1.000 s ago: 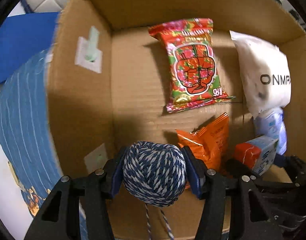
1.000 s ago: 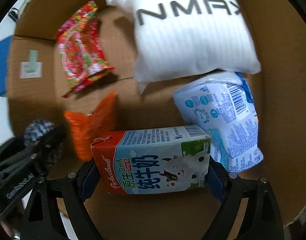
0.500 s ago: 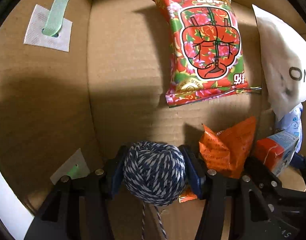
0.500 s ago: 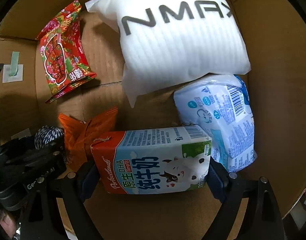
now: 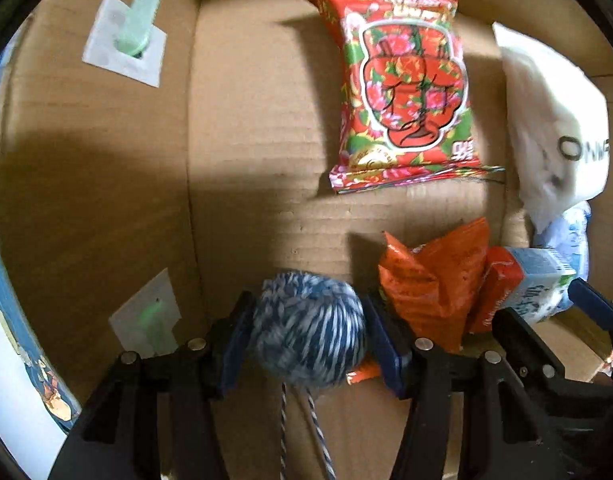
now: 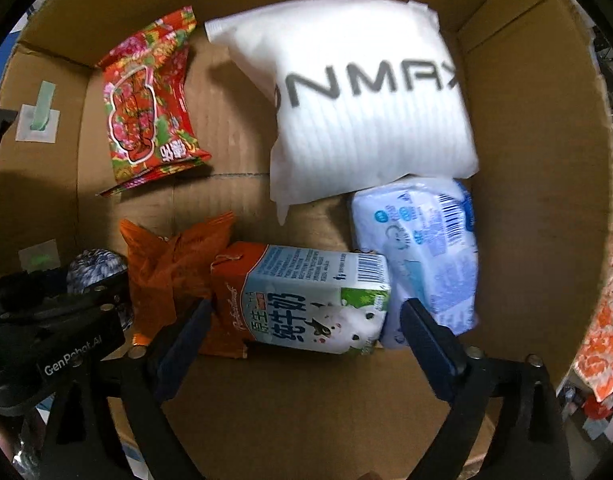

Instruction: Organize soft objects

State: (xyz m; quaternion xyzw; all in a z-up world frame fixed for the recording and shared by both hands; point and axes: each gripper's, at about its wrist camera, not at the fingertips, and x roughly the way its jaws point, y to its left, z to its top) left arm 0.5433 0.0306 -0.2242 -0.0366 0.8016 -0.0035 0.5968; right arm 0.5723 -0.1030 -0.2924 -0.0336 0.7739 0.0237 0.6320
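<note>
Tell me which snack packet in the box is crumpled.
The plain orange packet, bunched up between the yarn ball and the milk carton. The red floral packet lies flat farther back.

Left tool (image 5: 308, 330) grips yarn ball (image 5: 308, 326) inside cardboard box (image 5: 258, 128)

In the box (image 6: 526, 128), the pillow (image 6: 370, 112) lies behind the wipes (image 6: 422, 248), snack bag (image 6: 146, 96) to its left. The carton (image 6: 306, 296) lies between wipes and crumpled packet (image 6: 170, 264); yarn (image 5: 308, 328) sits leftmost.
</note>
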